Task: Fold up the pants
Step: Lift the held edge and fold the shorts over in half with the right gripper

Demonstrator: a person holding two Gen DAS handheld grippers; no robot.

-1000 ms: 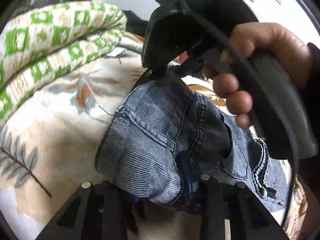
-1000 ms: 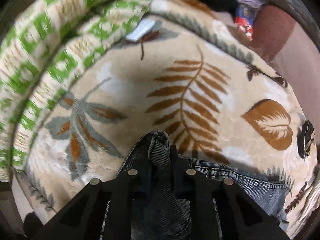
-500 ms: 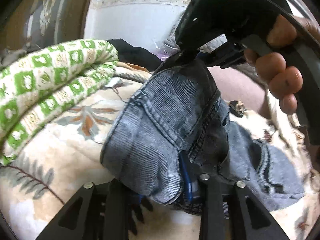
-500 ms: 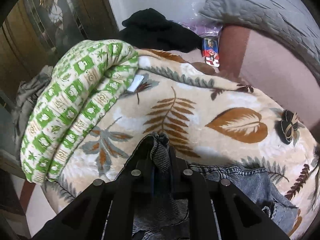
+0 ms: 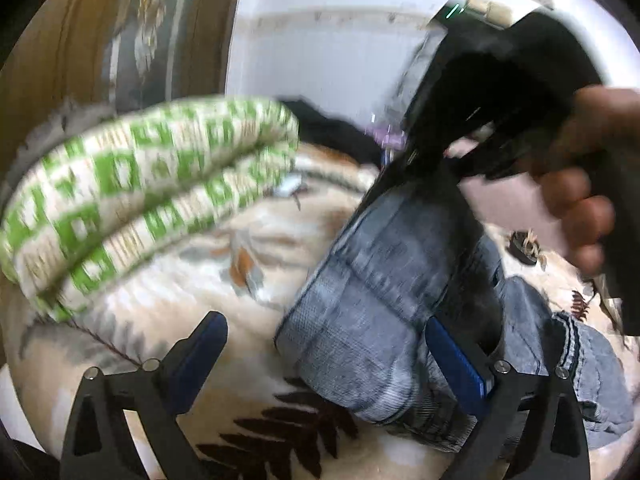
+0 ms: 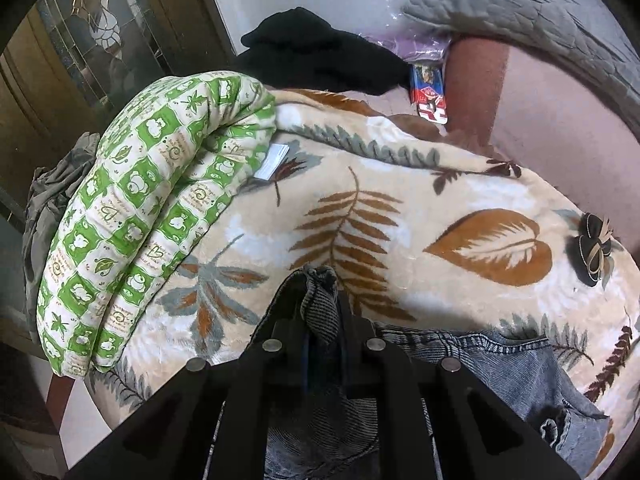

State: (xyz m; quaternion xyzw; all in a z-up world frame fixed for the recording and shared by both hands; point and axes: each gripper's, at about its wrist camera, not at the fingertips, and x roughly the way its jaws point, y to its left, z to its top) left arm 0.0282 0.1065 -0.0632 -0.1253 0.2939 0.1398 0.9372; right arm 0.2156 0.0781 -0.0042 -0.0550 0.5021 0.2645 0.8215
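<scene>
The pants (image 5: 376, 300) are grey-blue denim, partly lifted off a leaf-print blanket (image 5: 168, 296). My left gripper (image 5: 332, 340) is open, its blue-padded fingers (image 5: 456, 356) wide apart on either side of the hanging denim. The right gripper (image 5: 436, 184) shows above in the left wrist view, held by a hand, pinching the top edge of the pants. In the right wrist view my right gripper (image 6: 320, 304) is shut on a bunched fold of the pants (image 6: 320, 308), and the rest of the denim (image 6: 512, 368) trails down to the right on the blanket (image 6: 440, 200).
A rolled green-and-white quilt (image 6: 148, 208) lies along the left of the bed. A black garment (image 6: 320, 52) and a grey pillow (image 6: 520, 8) are at the far end. A dark hair tie (image 6: 596, 248) sits at the right. A cabinet door (image 6: 80, 40) stands on the left.
My left gripper has opened and let go of the pants. The right gripper has lifted the denim higher, still shut on it.
</scene>
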